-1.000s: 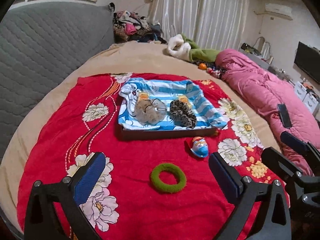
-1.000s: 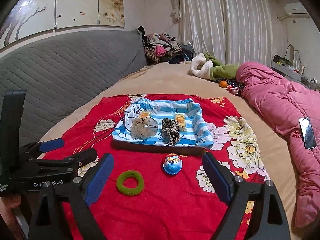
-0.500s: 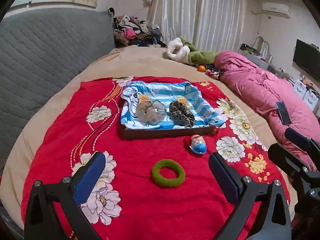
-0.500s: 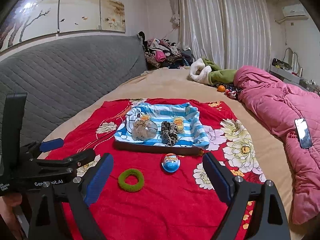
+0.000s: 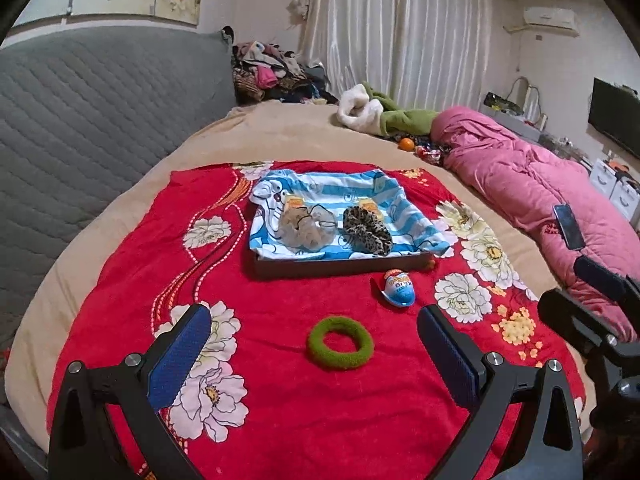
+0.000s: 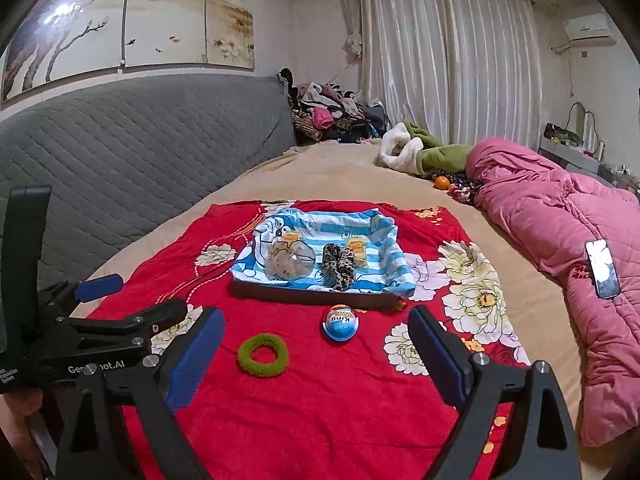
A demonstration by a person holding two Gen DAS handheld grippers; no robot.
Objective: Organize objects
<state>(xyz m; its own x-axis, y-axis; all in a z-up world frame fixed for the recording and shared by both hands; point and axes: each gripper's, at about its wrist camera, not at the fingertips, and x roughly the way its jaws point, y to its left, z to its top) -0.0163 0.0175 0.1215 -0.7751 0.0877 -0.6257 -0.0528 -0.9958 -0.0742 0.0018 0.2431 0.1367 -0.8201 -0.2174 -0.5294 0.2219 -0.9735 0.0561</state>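
Note:
A green hair ring [image 5: 340, 343] lies on the red flowered blanket [image 5: 280, 420], between and just beyond my open left gripper's [image 5: 312, 344] pads. A blue toy egg [image 5: 397, 287] lies beyond it, in front of a tray [image 5: 340, 266] lined with blue striped cloth. The tray holds a beige scrunchie [image 5: 307, 226] and a leopard scrunchie [image 5: 368, 230]. In the right wrist view my right gripper [image 6: 316, 344] is open and empty, with the ring [image 6: 263, 355], egg [image 6: 340, 322] and tray [image 6: 312, 298] ahead. The left gripper [image 6: 132, 300] shows at its left.
A pink quilt [image 5: 532, 184] with a phone [image 5: 568, 227] on it lies along the right. A grey padded headboard [image 5: 80, 120] stands at the left. Clothes [image 5: 272, 72], a green and white garment [image 5: 384, 114] and an orange [image 5: 407, 143] lie at the back.
Both grippers have drawn back and risen a little, so the blanket and tray look smaller and farther. Nothing on the blanket has moved. Both stay open.

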